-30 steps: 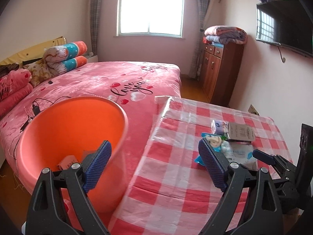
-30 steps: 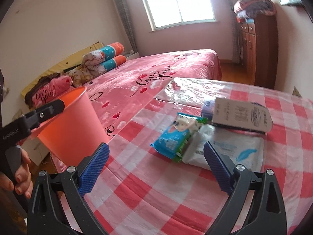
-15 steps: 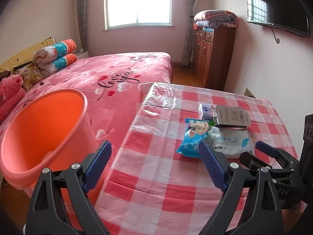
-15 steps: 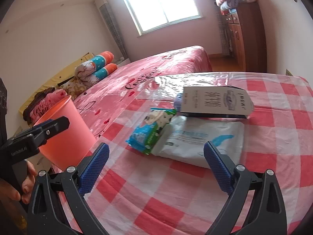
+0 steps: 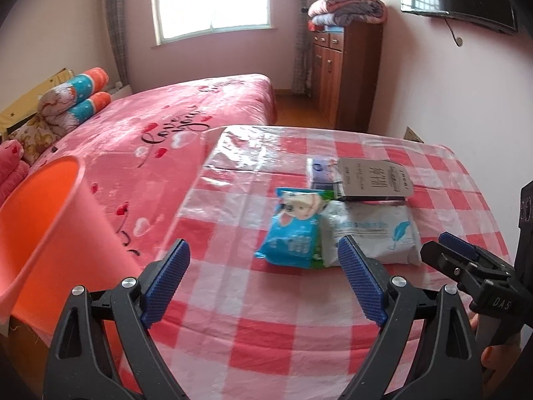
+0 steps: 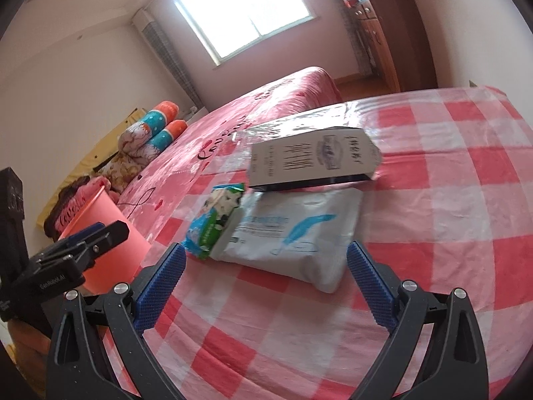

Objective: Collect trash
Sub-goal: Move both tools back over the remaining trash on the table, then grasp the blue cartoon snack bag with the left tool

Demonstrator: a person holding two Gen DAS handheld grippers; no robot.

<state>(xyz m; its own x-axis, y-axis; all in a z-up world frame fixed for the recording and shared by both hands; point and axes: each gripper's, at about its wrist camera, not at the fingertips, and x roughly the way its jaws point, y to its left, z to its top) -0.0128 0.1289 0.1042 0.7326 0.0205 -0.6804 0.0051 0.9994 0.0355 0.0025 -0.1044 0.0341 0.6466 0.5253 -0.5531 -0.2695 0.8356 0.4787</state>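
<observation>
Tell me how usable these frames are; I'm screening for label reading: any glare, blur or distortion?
Left wrist view: overexposed bright window, sheen on the clear plastic cover, motion-blurred blue snack packet. Right wrist view: tilted, strong fisheye bending, print on the white wipes pack smeared.

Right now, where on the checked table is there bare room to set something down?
Bare: the near cloth between the packets and the table edge, and the stretch right of them. Crowded: the middle, where blue packet, white pack and box touch.
</observation>
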